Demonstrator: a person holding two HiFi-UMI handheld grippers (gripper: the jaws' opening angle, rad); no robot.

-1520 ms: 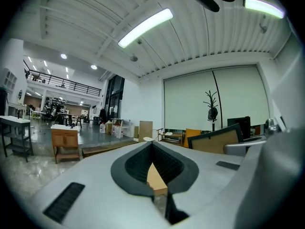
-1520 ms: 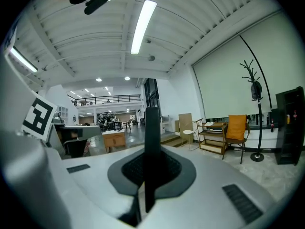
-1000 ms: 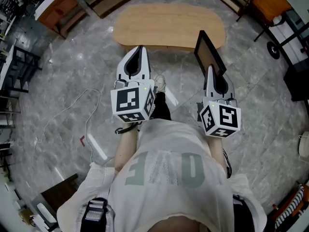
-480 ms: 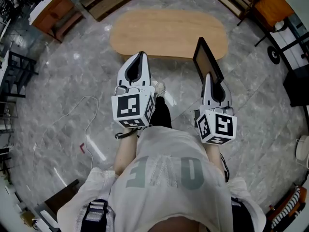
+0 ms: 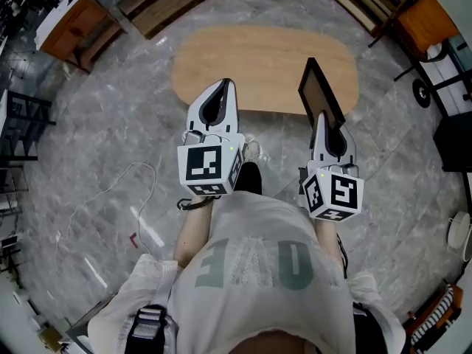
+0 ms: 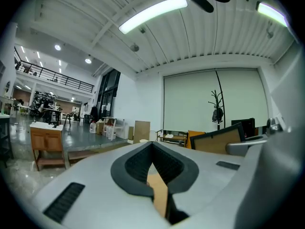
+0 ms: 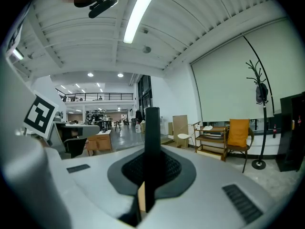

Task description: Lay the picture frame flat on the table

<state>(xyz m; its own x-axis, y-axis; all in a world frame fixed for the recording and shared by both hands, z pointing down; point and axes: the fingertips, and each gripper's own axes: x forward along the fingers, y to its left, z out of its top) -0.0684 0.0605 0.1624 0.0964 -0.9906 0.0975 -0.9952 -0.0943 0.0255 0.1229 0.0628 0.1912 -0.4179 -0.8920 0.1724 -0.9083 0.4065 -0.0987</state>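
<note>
Right gripper (image 5: 322, 115) jaws clamped on picture frame (image 5: 318, 88), held upright over the near right edge of the desk (image 5: 251, 54). Left gripper (image 5: 225, 84) jaws together, empty, at desk's near edge. White cable (image 5: 125, 169) on floor, left; cabinet (image 5: 65, 22) far left; orange chair (image 5: 426, 15) far right.

Counts: 1 picture frame (image 5: 319, 91). 2 hand-held grippers, i.e. left hand-held gripper (image 5: 224, 85) and right hand-held gripper (image 5: 322, 116), 1 marker cube on each. 1 oval wooden worktop (image 5: 258, 54). 1 person (image 5: 251, 271). Background: 1 orange chair (image 7: 238, 132), 1 coat stand (image 7: 259, 164).
</note>
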